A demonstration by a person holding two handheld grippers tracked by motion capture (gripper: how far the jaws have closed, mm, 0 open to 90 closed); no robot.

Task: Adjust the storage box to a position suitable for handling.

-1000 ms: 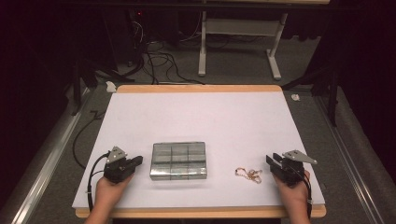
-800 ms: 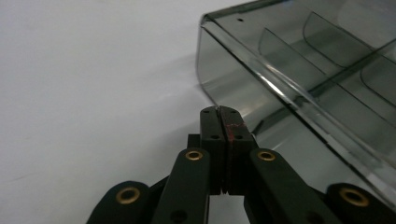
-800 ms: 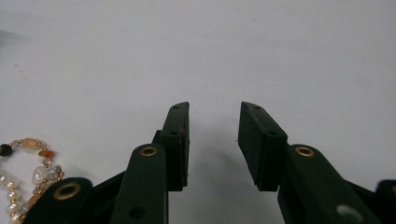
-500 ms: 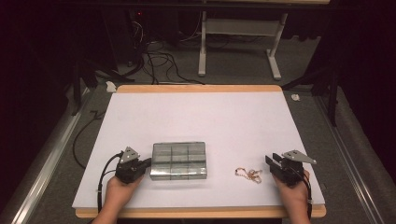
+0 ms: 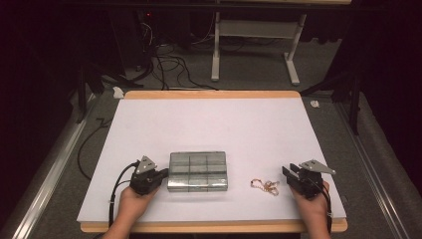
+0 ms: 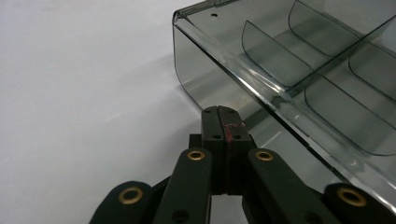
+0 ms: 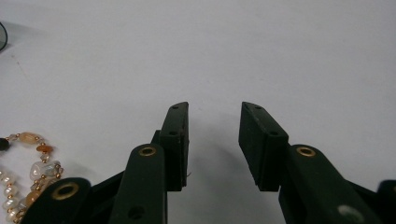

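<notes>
A clear grey plastic box [image 5: 198, 171] with several compartments lies on the white table [image 5: 209, 124], near the front. My left gripper [image 5: 158, 176] sits at the box's left end, jaws shut with nothing between them; in the left gripper view its tips [image 6: 222, 112] almost touch the box wall [image 6: 210, 84]. A beaded bracelet [image 5: 264, 186] lies right of the box. My right gripper [image 5: 289, 174] rests on the table just right of the bracelet, jaws open and empty [image 7: 214, 119]; the beads [image 7: 28, 163] lie to its left.
The table's wooden front edge [image 5: 214, 227] runs just under both hands. Cables [image 5: 164, 64] and a white desk frame [image 5: 254, 45] stand on the dark floor beyond the far edge. White tabletop stretches behind the box.
My left gripper has slid right along the table up to the box's left end. The right gripper, the box and the bracelet have stayed put.
</notes>
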